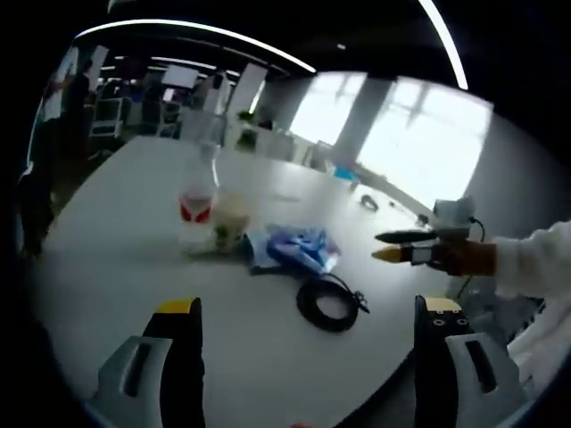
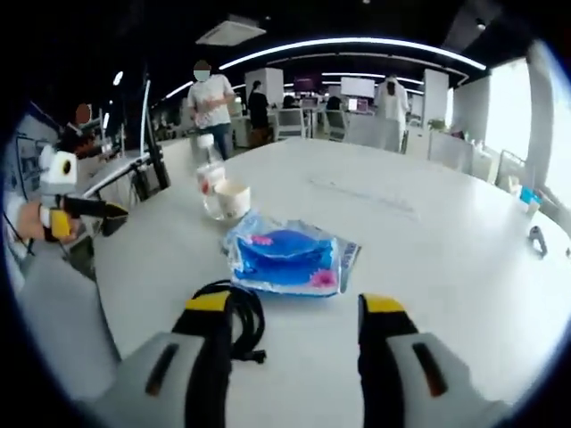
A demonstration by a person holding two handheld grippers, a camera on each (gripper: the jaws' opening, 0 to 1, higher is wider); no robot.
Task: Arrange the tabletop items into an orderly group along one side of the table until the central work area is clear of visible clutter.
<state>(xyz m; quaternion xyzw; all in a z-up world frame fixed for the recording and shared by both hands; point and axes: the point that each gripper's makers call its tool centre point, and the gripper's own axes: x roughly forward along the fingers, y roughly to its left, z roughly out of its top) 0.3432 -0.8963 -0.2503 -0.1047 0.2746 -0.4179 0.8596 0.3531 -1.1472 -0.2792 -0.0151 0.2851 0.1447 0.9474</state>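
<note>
Likely light, limp and slippery, the blue plastic packet (image 2: 287,256) wants a pinch at its near edge; right gripper (image 2: 297,308) and left gripper (image 1: 308,312) both hover spread, empty.

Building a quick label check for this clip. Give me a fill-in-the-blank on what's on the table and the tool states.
1. The coiled cable on the white table is ____ in colour.
2. The plastic bottle stands right beside a pale ____.
3. The packet between cup and cable is mostly ____.
4. The right tool has its jaws ____, holding nothing.

Missing words: black; cup; blue; open
</note>
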